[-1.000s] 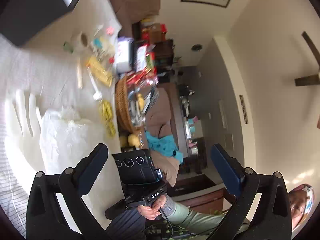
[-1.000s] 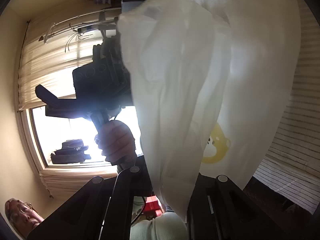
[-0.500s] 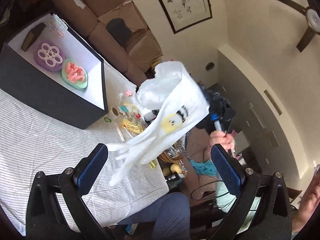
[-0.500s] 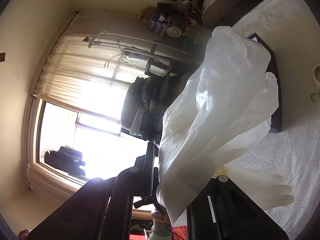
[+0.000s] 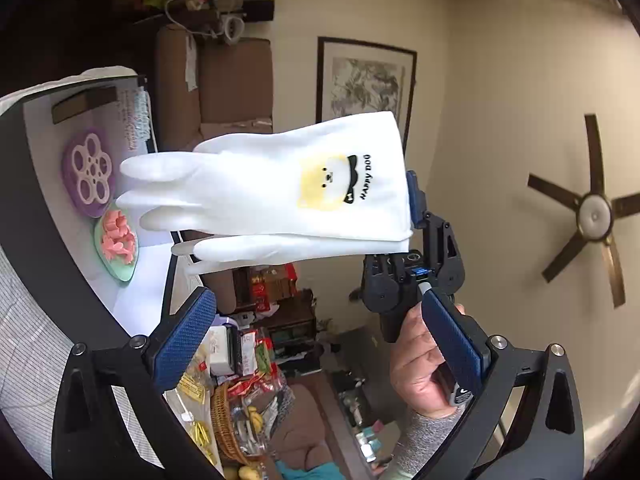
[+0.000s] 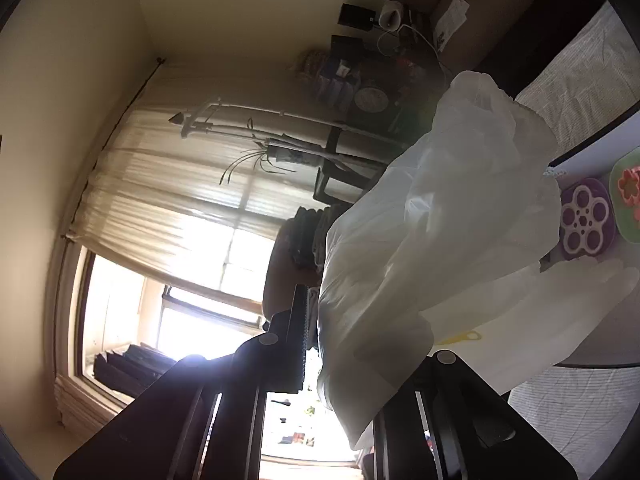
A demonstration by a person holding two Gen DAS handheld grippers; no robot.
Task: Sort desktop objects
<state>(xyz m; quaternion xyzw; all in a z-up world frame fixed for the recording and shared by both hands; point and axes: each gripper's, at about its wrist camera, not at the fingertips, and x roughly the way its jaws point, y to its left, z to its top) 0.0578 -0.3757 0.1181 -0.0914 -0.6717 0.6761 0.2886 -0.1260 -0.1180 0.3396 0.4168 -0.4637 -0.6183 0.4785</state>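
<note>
My right gripper (image 5: 414, 204) is shut on the cuff of a pair of white rubber gloves (image 5: 276, 192) printed with a yellow dog, holding them in the air beside the black box (image 5: 36, 240). In the right wrist view the gloves (image 6: 432, 264) fill the space between the shut fingers and hang toward the box. My left gripper (image 5: 320, 336) is open and empty, below the gloves and apart from them.
The black box has a white floor (image 5: 132, 300) with a purple flower mould (image 5: 86, 172), a green dish of pink pieces (image 5: 116, 244) and a dark block (image 5: 84, 104). A wicker basket (image 5: 224, 428) of snacks and yellow clips (image 5: 200, 432) lie on the striped tablecloth (image 5: 24, 352).
The right gripper lifted the gloves off the table and carried them toward the black box. The left gripper swung up and round, staying open.
</note>
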